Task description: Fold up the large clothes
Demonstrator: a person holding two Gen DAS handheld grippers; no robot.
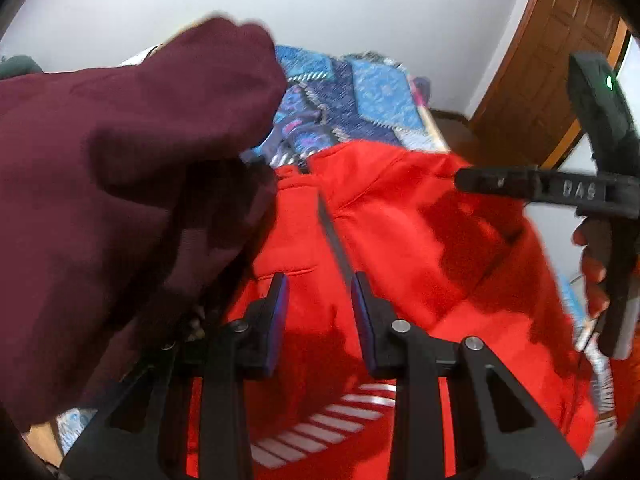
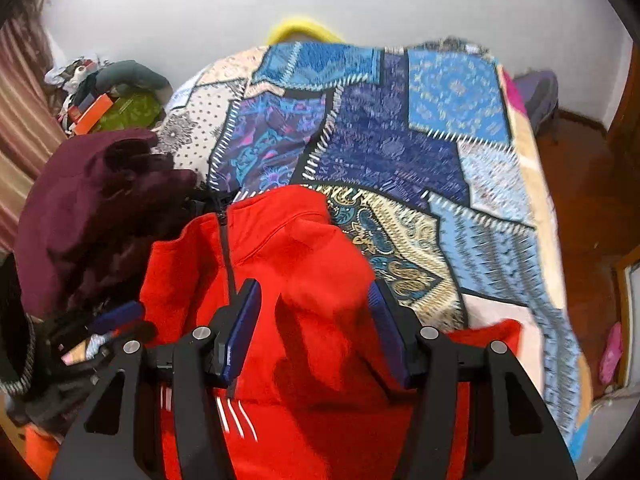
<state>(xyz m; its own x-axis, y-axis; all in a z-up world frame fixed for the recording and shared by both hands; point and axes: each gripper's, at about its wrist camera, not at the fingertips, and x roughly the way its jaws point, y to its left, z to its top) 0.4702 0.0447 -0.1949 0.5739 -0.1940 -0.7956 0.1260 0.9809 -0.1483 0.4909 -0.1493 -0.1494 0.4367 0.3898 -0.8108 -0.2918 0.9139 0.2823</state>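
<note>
Two handheld black grippers w/ blue pads, one hand visible

Left gripper (image 1: pixel 320 292): matte black plastic linkage arms w/ triangular cut-outs, round silver pivot screws at the joints, dark blue pads (image 1: pixel 282 312) lining the inner faces of both fingers. Right gripper (image 2: pixel 314 300): same build, black frame, silver screws, ribbed blue pads (image 2: pixel 244 320). Seen from left cam, the right unit has a long black finger bar w/ raised lettering, partly blurred, approx "DAS", a black grip body, small green light near the top. Person's hand (image 1: pixel 592 272) shows around that grip; any sleeve is too blurred to tell.
</note>
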